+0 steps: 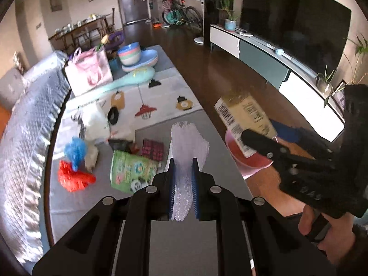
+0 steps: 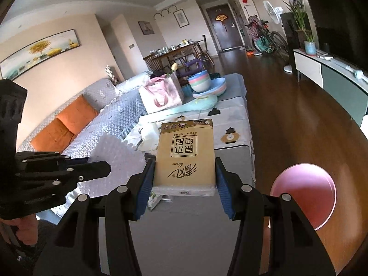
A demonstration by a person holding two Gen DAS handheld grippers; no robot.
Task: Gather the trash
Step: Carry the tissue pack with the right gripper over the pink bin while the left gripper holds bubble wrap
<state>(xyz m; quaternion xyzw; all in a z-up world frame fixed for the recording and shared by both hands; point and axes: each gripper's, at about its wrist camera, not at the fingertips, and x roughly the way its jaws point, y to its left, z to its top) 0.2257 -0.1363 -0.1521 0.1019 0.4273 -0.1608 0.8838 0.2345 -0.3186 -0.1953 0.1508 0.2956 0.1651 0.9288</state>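
My left gripper [image 1: 183, 163] is shut on a sheet of clear bubble wrap [image 1: 187, 142] that stands up between its blue pads above the grey table [image 1: 69, 202]. My right gripper [image 2: 185, 168] is shut on a tan tissue pack [image 2: 186, 154], held level over the table; the same tissue pack [image 1: 246, 115] shows at the right of the left wrist view, above a pink bin [image 1: 250, 158]. On the table lie a green snack bag [image 1: 131, 172], a red wrapper [image 1: 71, 177], a blue wrapper [image 1: 76, 148], a dark red packet [image 1: 153, 149] and white crumpled paper [image 1: 96, 124].
The pink bin [image 2: 306, 188] stands on the dark wood floor right of the table. A grey quilted sofa [image 1: 27, 119] runs along the left. Farther down the table are a pink bag [image 1: 88, 71], stacked bowls [image 1: 131, 54] and a teal cushion [image 1: 135, 78]. A TV cabinet [image 1: 264, 55] lines the right wall.
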